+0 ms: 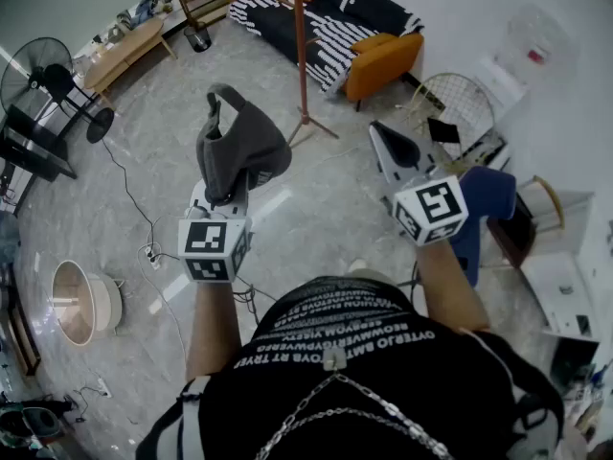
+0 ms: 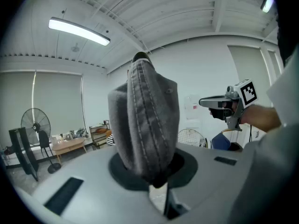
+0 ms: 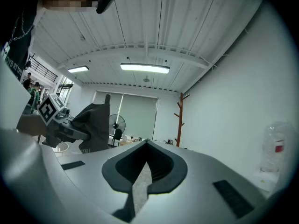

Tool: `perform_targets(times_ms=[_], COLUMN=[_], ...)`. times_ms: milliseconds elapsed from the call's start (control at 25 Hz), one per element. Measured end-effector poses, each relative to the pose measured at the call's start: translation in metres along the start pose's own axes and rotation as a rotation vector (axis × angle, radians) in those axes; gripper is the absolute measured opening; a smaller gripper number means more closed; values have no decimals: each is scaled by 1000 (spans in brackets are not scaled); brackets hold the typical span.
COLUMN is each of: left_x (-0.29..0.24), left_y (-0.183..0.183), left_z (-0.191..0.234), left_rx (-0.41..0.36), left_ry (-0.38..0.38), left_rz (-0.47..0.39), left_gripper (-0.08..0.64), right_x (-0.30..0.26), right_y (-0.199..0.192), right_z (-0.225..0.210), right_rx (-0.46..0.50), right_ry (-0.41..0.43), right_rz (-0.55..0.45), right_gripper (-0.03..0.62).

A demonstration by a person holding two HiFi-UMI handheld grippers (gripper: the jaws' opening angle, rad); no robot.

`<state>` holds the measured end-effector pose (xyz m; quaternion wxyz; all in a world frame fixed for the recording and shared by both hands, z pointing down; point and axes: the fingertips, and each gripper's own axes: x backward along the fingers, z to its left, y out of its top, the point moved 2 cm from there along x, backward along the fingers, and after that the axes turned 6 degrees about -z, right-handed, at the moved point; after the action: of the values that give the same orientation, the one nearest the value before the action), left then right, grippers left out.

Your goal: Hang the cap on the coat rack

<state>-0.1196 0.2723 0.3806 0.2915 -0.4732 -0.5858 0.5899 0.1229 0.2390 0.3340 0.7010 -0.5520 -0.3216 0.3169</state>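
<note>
Clamping the grey cap [image 1: 241, 147], the left hand-held gripper [image 1: 225, 197] is pinched tight; the right hand-held gripper [image 1: 380, 134] is closed, empty; the coat rack [image 1: 300, 46] stands beyond.

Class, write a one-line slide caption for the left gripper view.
Left gripper clamped on a grey cap, right gripper alongside.

Grey cap [image 1: 241, 147], parallel stitched seams. Reddish-brown coat rack [image 1: 301, 56] at 12 o'clock. Black-and-white striped sofa [image 1: 330, 12] at 1 o'clock, orange arms and cushion. Pale grey marbled floor [image 1: 144, 190]. White cubes with black square markers on left gripper [image 1: 228, 188] and right gripper [image 1: 381, 140]. Black fan [image 1: 38, 75] at 10 o'clock. Blue chair [image 1: 488, 199] at 3 o'clock. Black shirt [image 1: 383, 372], white lettering.
</note>
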Motion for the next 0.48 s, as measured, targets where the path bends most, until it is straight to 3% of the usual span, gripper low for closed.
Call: perform_targets(times_ms=[120, 480], left_x=[5, 25], left_y=[-2, 17], left_z=[6, 32], left_rx=[7, -61], left_ry=[2, 64], left_rz=[-2, -117], left_gripper=[21, 21], right_x=[-5, -9], right_y=[-2, 19], right_z=[7, 27], right_rx=[-21, -14], right_ry=[6, 7], right_rz=[19, -14], right_gripper=[2, 3])
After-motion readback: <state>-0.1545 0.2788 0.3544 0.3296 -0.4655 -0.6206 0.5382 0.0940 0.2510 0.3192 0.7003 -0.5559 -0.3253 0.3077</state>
